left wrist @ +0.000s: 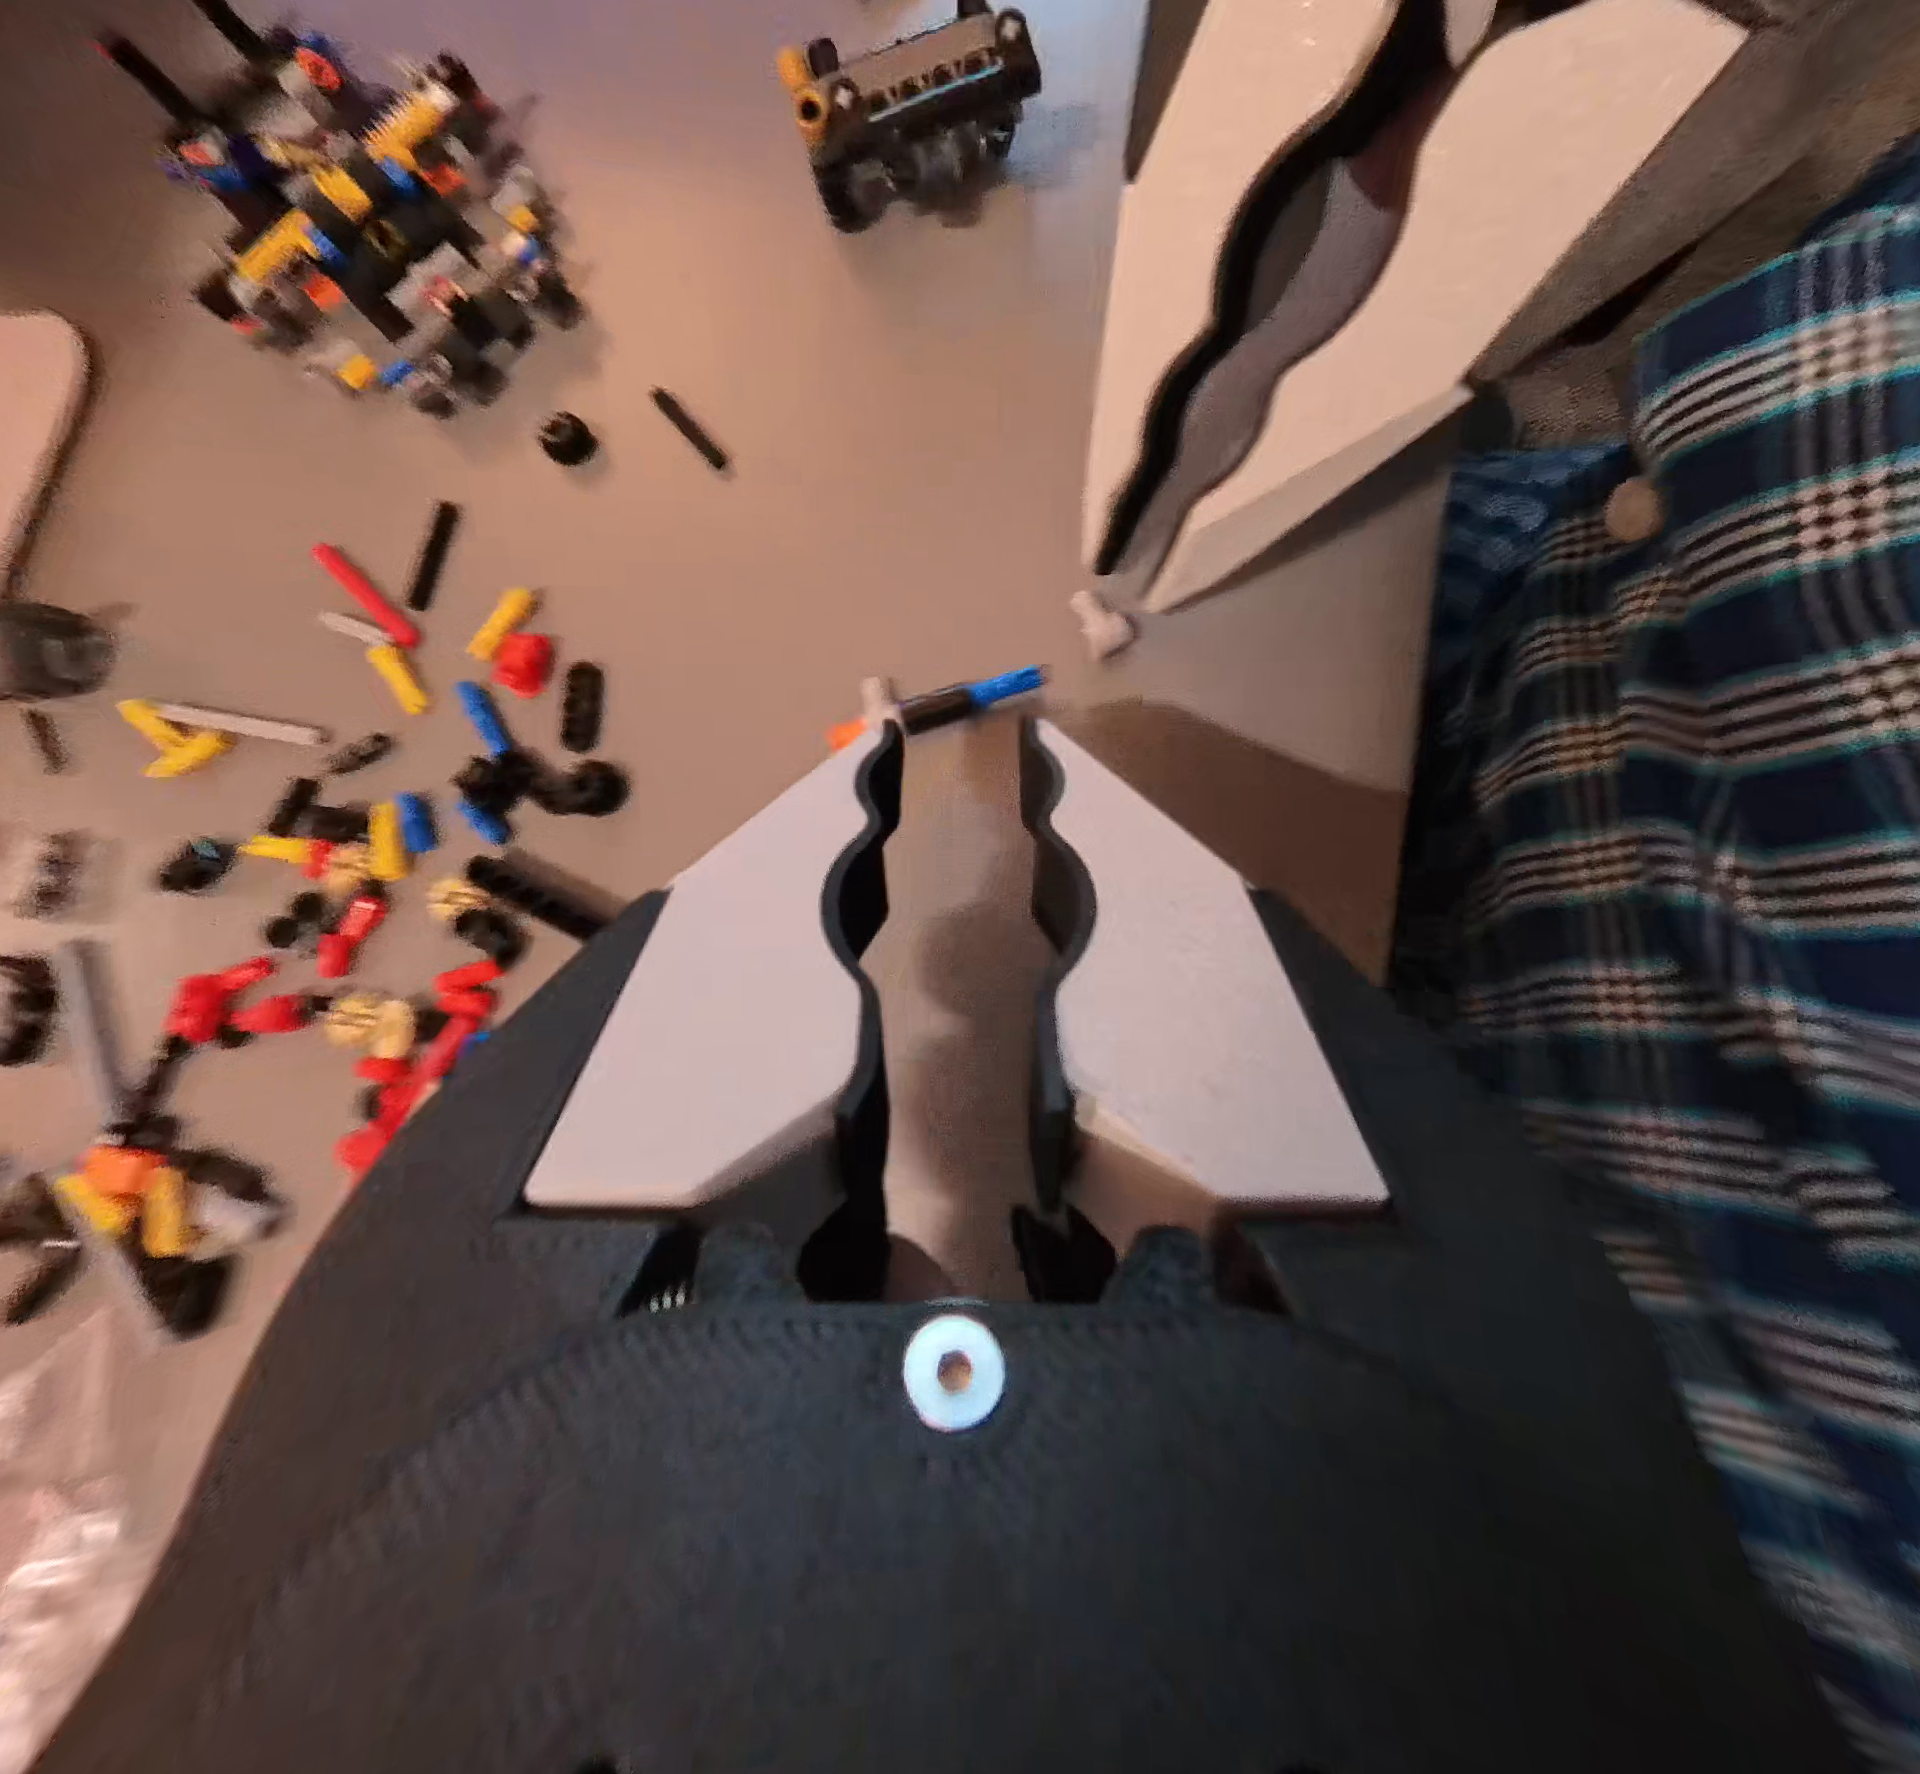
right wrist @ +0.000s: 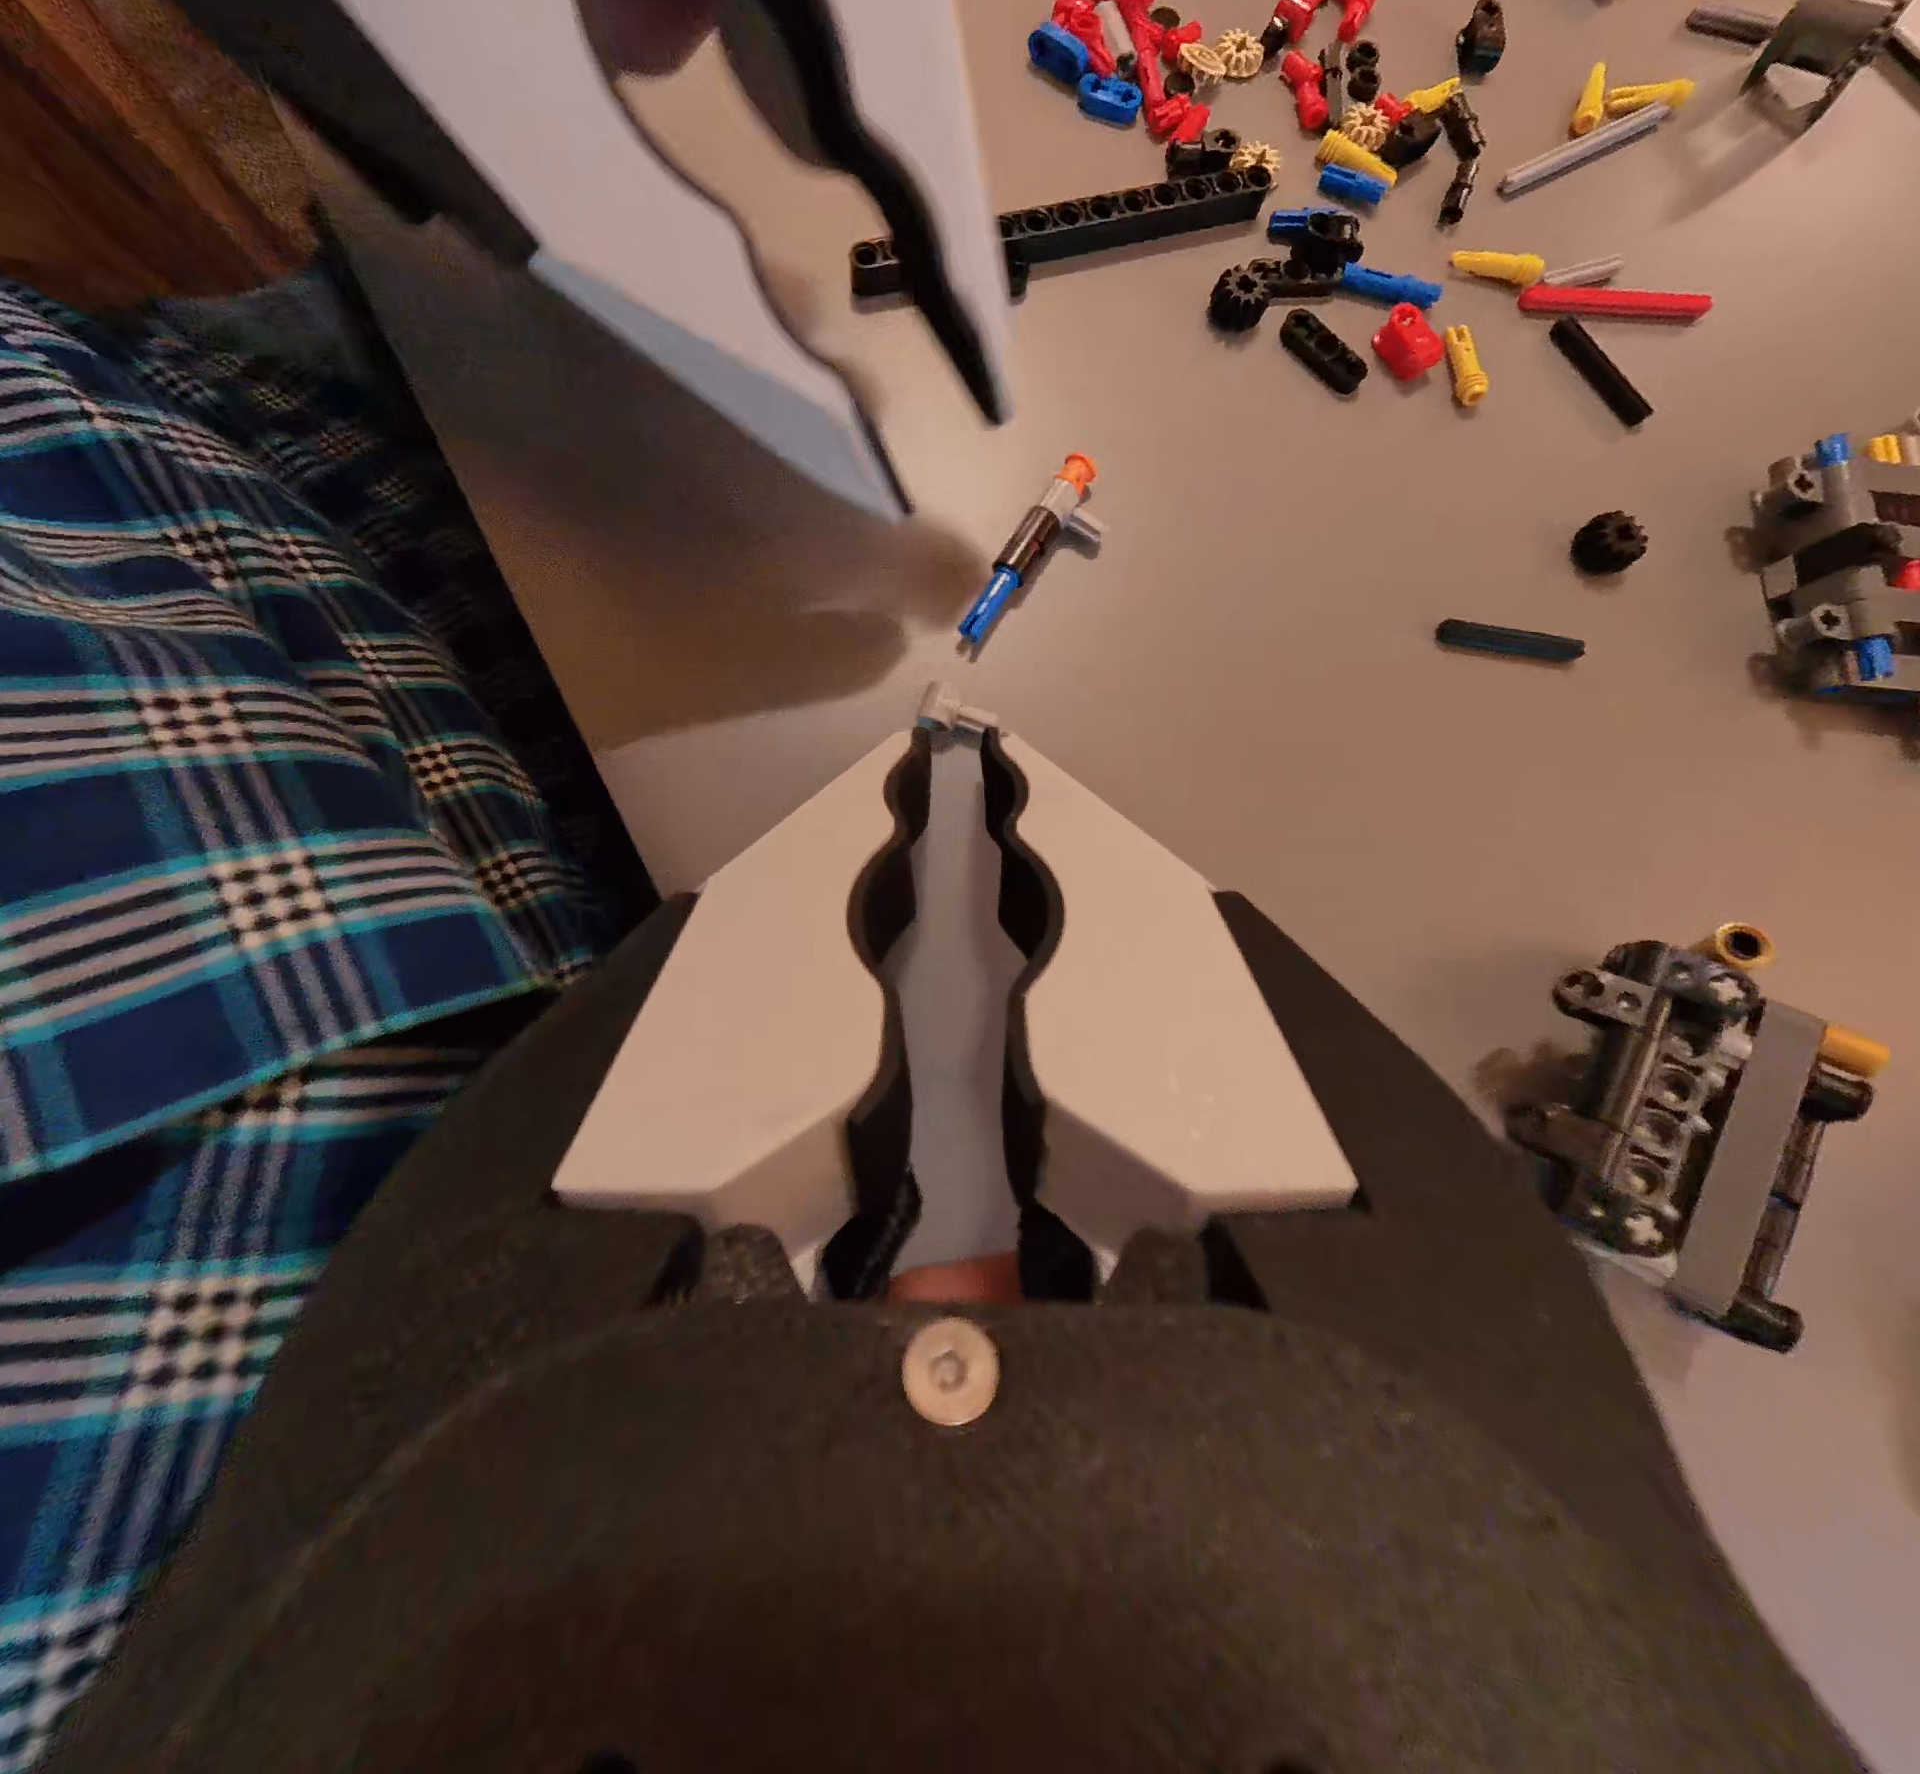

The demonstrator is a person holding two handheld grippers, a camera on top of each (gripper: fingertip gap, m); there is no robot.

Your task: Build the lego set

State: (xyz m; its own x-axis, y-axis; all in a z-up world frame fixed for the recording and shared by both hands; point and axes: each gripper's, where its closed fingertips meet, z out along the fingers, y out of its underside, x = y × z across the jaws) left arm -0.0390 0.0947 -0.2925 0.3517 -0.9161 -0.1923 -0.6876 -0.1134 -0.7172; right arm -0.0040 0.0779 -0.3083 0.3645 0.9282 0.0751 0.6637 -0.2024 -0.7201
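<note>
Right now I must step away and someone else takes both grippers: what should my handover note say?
Left gripper: open, empty, tips at the small axle assembly lying on the table.
Right gripper: shut on a small grey connector.
Done: two sub-builds, one dark block, one larger.
Left: fit the connector, likely to the axle assembly; loose parts pile remains.

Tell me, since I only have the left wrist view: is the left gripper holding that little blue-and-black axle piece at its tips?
Observer: No. In the right wrist view the axle piece lies on the table, apart from the left gripper, which is open.
Operator: And the grey bit at the right gripper's tip?
Observer: The right gripper pinches the small grey connector between both fingertips.
</note>
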